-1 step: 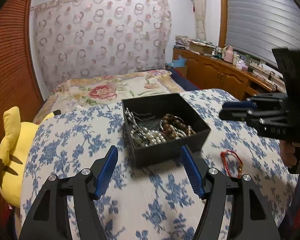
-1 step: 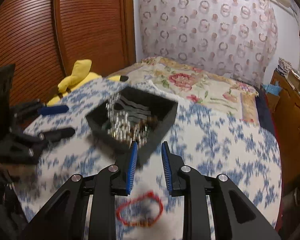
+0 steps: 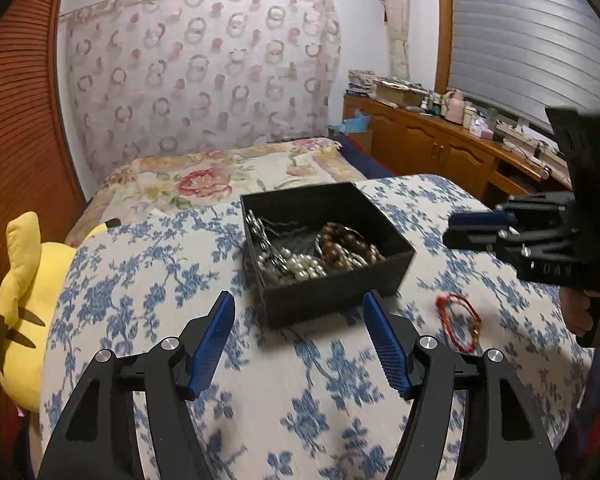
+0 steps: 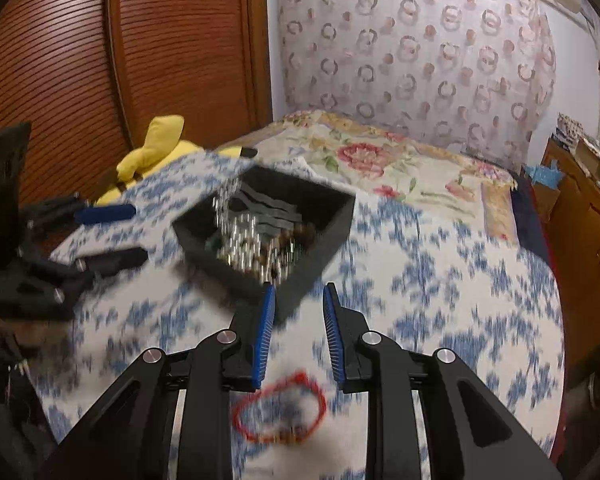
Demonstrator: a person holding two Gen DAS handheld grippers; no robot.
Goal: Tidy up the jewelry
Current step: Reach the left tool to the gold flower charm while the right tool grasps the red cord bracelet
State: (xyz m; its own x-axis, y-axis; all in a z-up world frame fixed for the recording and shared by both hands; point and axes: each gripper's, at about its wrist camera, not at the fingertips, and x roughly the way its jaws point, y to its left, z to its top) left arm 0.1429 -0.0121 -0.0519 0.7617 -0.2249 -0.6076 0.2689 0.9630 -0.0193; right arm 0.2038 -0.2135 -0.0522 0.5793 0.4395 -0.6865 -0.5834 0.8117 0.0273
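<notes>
floral cloth (image 3: 340, 400), black box (image 3: 340, 292) of beads (image 3: 340, 246)

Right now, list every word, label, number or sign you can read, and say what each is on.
None can be read for certain.
Embossed marks on the right hand-held gripper, seen from the left wrist: too blurred, perhaps "DAS".
Green light on its body: a glow, no sign.
Items on the wooden sideboard: labels too small.
Black jewelry box: no text.

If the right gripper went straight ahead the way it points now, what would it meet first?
Probably the near corner of the black jewelry box, which sits just ahead of the right gripper. The red bracelet lies on the tablecloth below the fingers, so it would likely pass over that. Blur leaves depth uncertain.
</notes>
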